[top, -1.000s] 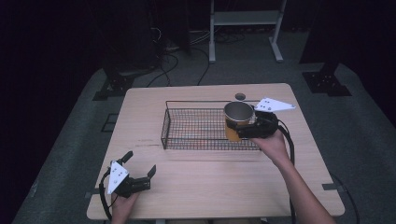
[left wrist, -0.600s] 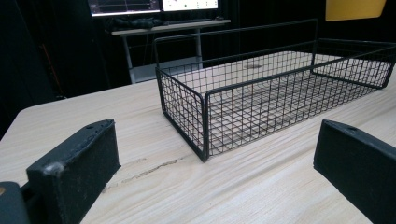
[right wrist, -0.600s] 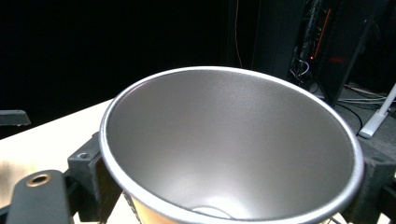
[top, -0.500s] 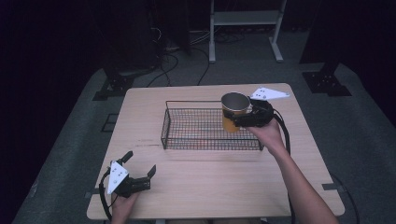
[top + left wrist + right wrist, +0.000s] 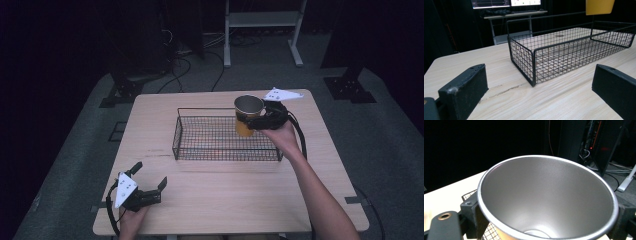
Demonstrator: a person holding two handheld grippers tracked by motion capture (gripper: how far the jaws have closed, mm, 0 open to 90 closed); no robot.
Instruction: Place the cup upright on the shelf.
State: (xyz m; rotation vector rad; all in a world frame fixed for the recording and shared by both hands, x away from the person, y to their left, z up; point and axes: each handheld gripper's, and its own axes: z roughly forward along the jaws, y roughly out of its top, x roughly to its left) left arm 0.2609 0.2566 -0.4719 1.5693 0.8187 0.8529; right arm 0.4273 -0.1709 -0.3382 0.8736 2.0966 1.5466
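Observation:
A yellow cup (image 5: 246, 116) with a silver inside hangs upright above the right end of the black wire basket (image 5: 210, 145). My right gripper (image 5: 256, 121) is shut on the cup, its jaws on either side of the wall. In the right gripper view the cup's empty silver inside (image 5: 546, 197) opens toward the camera. The cup's yellow bottom (image 5: 599, 7) shows above the basket's far end (image 5: 564, 52) in the left gripper view. My left gripper (image 5: 150, 181) rests open on the table's near left part, nothing between its jaws, aimed at the basket's near corner.
The basket stands at the middle of the light wood table (image 5: 220, 200). A small dark round mark (image 5: 559, 36) lies on the table past the basket. A white metal stand (image 5: 260, 20) and cables lie on the floor beyond the table.
My right gripper has lifted the cup higher and carried it a little farther back over the basket's right end. The left gripper has stayed still.

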